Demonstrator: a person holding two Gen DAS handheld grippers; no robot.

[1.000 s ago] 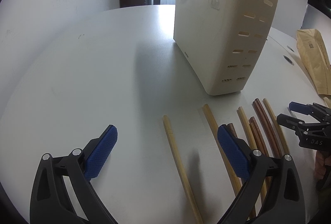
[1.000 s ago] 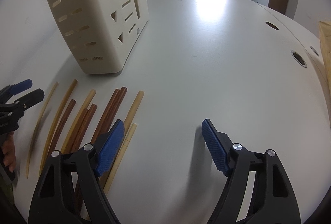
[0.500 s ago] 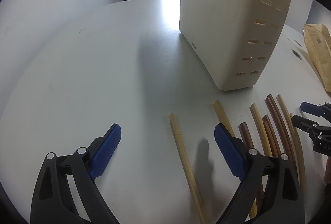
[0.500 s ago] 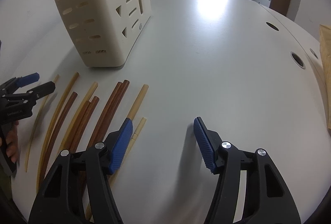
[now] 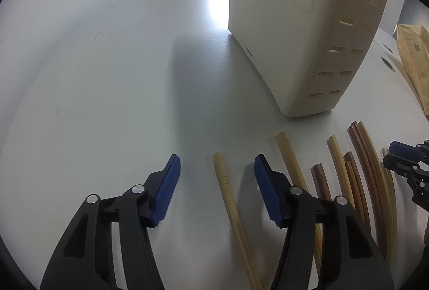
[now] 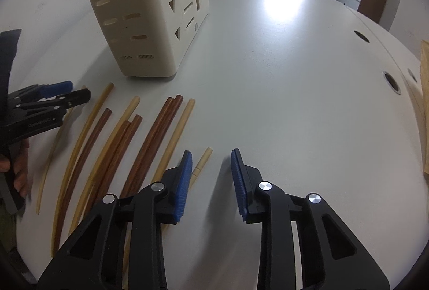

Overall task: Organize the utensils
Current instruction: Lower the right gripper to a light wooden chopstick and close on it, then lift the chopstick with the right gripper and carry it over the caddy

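Note:
Several light and dark wooden chopsticks (image 6: pixel 115 145) lie side by side on the white table, in front of a cream slotted utensil holder (image 6: pixel 144 11). In the left wrist view the holder (image 5: pixel 303 30) stands upright beyond the chopsticks (image 5: pixel 359 164). My left gripper (image 5: pixel 217 174) is open and empty, its fingers on either side of the leftmost light chopstick (image 5: pixel 228 196). My right gripper (image 6: pixel 211 169) is open and empty, its left finger beside the rightmost light chopstick (image 6: pixel 201 164). Each gripper shows at the edge of the other's view.
The white round table (image 6: pixel 281 75) has cable holes (image 6: pixel 390 82) on its right side. A brown paper package (image 5: pixel 413 56) lies at the far right edge. Dark door frames and a bright window stand behind the table.
Both grippers have moved forward toward the chopsticks and the holder and have narrowed their opening. The left gripper now straddles the leftmost chopstick.

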